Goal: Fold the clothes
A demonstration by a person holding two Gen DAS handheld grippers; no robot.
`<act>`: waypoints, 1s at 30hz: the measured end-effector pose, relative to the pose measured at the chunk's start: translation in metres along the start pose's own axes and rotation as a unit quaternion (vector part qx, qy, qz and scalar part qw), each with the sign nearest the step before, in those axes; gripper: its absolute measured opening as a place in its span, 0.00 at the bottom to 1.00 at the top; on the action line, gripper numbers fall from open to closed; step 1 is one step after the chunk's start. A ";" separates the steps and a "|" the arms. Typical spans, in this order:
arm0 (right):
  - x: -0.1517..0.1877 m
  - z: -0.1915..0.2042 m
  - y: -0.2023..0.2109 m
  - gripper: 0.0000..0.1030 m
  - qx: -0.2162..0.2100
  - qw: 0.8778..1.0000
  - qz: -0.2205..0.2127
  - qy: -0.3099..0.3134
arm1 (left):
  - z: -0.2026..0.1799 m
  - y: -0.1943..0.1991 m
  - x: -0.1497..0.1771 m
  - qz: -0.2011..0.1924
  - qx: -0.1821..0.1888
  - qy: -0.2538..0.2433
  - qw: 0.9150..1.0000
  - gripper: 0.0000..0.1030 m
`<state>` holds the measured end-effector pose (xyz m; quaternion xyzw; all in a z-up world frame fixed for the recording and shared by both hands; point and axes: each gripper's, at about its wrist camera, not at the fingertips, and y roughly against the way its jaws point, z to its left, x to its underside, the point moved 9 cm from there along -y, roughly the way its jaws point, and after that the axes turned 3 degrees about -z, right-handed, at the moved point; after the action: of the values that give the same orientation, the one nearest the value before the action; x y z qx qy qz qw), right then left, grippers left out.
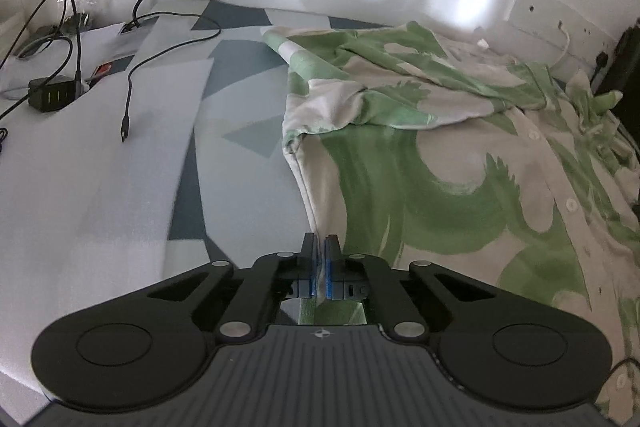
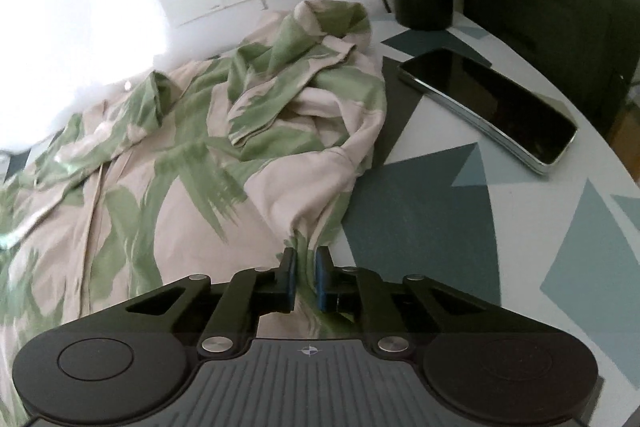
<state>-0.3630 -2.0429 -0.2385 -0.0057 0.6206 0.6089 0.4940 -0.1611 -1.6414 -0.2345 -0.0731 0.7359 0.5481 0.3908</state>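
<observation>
The green-and-cream shirt [image 1: 460, 163] lay spread, still rumpled at the collar end, across the patterned surface [image 1: 240, 131]; the left gripper [image 1: 321, 259] was clamped tight on its near hem, and the right gripper [image 2: 305, 275] pinched a bunched fold of the opposite edge (its jaws not fully together, cloth between them); this looked like the start of a fold, both corners taken; the next move, I judged, called for lifting them together and carrying them over, clear of the phone [image 2: 492, 107] and the charger cable [image 1: 132, 83].

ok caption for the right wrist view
Right tool pinching the green-patterned shirt hem beside a phone.
</observation>
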 end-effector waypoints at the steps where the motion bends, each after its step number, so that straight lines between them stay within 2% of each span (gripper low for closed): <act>1: 0.002 -0.001 0.002 0.08 -0.006 1.000 0.002 0.002 | -0.003 0.002 0.002 0.004 -0.005 -0.013 1.000 0.04; 6: 0.005 -0.007 0.007 0.08 -0.030 0.999 0.007 0.009 | -0.015 0.015 0.016 0.008 -0.027 -0.046 0.999 0.04; 14: 0.019 -0.014 0.013 0.08 -0.029 0.999 0.010 0.011 | -0.017 0.042 0.045 0.008 -0.048 -0.016 0.999 0.04; 18: 0.039 -0.015 0.029 0.08 -0.009 1.000 0.001 0.001 | -0.015 0.057 0.060 0.003 -0.038 -0.004 0.999 0.04; 28: 0.078 -0.021 0.064 0.08 0.036 0.999 -0.018 -0.009 | -0.013 0.082 0.091 -0.006 0.000 -0.030 1.000 0.04; 30: 0.080 -0.022 0.071 0.13 0.045 0.998 -0.027 -0.032 | -0.013 0.082 0.089 -0.004 -0.003 -0.030 1.000 0.05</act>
<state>-0.4603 -1.9935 -0.2401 0.0187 0.6307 0.5667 0.5298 -0.2729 -1.5918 -0.2302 -0.0611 0.7218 0.5508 0.4146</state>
